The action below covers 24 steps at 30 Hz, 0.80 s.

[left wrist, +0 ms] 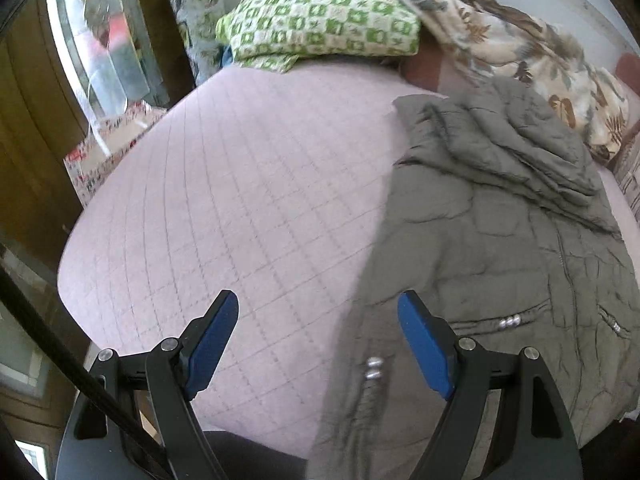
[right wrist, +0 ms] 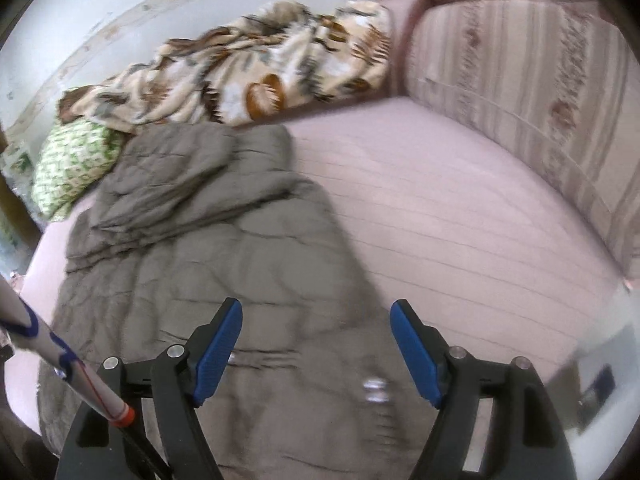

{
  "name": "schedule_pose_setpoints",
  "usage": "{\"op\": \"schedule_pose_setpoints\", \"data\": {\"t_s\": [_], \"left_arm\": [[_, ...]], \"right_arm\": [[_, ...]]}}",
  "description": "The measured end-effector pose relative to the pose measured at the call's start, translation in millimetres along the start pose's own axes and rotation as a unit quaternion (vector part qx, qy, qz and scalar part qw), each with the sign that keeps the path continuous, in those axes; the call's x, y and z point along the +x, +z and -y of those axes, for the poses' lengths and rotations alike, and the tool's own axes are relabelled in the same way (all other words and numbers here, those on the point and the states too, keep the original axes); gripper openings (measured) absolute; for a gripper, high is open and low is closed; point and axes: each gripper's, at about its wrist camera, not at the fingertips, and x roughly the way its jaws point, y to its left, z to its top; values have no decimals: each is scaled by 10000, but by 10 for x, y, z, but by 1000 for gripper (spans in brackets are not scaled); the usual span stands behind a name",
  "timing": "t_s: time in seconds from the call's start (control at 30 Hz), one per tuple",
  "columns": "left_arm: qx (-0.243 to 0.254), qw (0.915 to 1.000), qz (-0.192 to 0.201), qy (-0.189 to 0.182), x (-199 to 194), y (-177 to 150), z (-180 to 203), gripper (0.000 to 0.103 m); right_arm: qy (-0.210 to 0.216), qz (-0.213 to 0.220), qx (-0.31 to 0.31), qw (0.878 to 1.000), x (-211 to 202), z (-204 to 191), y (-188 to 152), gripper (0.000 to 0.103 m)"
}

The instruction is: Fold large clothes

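The olive-grey quilted puffer jacket (left wrist: 500,240) is lying flat on the pink quilted bed cover (left wrist: 240,200), sleeves tucked in. Left gripper (left wrist: 318,338) and right gripper (right wrist: 316,346) both hang spread and empty over its hem. I'd pinch both hem corners evenly, then fold toward the collar.

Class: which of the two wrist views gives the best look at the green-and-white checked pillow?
The left wrist view: the green-and-white checked pillow lies large and sharp at the bed's far end, its pattern clear. The right wrist view shows only a small, blurred part at the left, behind the grey padded jacket.
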Motion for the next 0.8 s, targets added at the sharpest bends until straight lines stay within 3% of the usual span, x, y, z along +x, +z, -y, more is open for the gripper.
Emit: {"op": "schedule_pose_setpoints", "data": {"t_s": [0.17, 0.27, 0.33, 0.5, 0.57, 0.67, 0.8], "left_arm": [[-276, 9977, -380, -484, 259, -46, -214, 81], [-554, 9914, -693, -957, 477, -69, -281, 81], [-765, 9841, -896, -1331, 603, -81, -320, 81], [-1153, 9559, -1276, -2380, 851, -125, -350, 81], [-1109, 9517, -1235, -2583, 852, -146, -309, 81], [-1125, 9248, -1459, -3328, 894, -202, -256, 81], [-1117, 9161, -1426, -3577, 866, -290, -187, 81]], "right_arm": [[-262, -333, 133, 9990, 81, 339, -19, 84], [-285, -520, 349, 9976, 178, 513, -44, 84], [-189, -619, 531, 9965, 252, 606, -60, 84], [229, -826, 980, 9915, 427, 768, -127, 84], [438, -959, 1193, 9873, 506, 807, -177, 84], [855, -1143, 1614, 9765, 608, 904, -246, 84], [1271, -1224, 1880, 9662, 645, 959, -251, 86]]}}
